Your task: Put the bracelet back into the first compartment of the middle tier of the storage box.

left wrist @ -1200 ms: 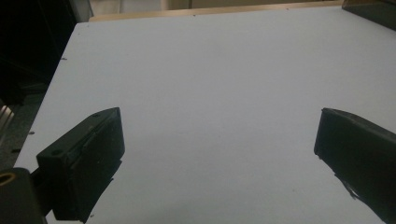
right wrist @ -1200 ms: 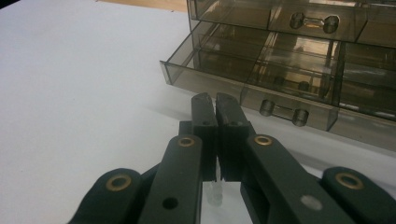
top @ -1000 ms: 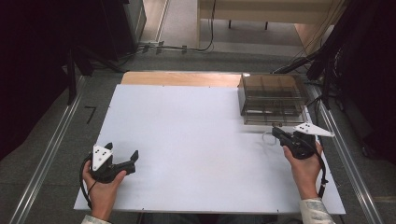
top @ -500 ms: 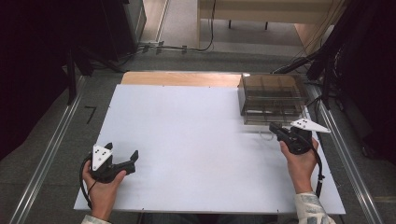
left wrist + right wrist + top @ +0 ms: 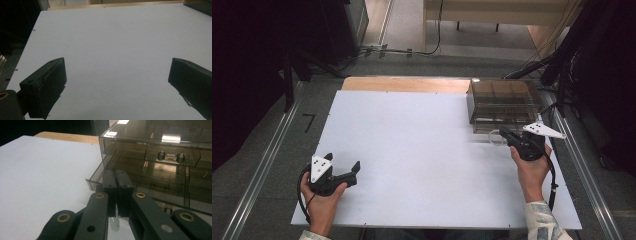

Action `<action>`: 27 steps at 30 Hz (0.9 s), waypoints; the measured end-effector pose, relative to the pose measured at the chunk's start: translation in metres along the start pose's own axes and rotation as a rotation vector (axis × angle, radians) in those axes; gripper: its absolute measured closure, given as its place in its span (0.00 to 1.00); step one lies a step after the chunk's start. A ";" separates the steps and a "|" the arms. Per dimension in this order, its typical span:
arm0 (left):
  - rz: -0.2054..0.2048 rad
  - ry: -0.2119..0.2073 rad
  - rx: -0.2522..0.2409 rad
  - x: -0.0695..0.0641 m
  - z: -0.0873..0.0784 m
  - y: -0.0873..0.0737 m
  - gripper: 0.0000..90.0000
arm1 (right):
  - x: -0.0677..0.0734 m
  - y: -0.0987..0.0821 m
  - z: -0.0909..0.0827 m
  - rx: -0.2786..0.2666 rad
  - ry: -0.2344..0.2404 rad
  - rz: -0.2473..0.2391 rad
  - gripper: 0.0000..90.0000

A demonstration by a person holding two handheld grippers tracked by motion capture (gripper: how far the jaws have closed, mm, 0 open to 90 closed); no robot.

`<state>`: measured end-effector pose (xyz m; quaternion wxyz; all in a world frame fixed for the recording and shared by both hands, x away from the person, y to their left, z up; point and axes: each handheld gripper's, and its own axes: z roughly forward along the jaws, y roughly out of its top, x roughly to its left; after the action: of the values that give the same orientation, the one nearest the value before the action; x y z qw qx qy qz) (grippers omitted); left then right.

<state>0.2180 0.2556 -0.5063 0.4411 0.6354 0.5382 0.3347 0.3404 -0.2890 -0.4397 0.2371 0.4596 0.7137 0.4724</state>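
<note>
The left gripper [image 5: 343, 176] rests where it was at the near left of the white table [image 5: 412, 150], jaws wide apart and empty. At the far right, the right gripper [image 5: 507, 136] has edged toward the smoky drawer box [image 5: 502, 102]; its jaws are closed, perhaps on the clear handle [image 5: 495, 137] of the slightly opened bottom drawer.

A smoky see-through plastic drawer box [image 5: 502, 102] stands upright at the white table's far right corner, its lowest drawer [image 5: 120, 176] pulled part-way out toward the person, an upper drawer shut, showing a clear bar handle [image 5: 171, 157] on its front.
</note>
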 end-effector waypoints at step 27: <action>-0.002 -0.003 -0.005 0.000 0.000 0.000 0.02 | -0.006 0.032 0.016 -0.023 -0.046 0.019 0.95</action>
<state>0.2178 0.2557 -0.5062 0.4440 0.6344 0.5371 0.3346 0.3693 -0.2828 -0.4190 0.2542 0.4743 0.6981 0.4722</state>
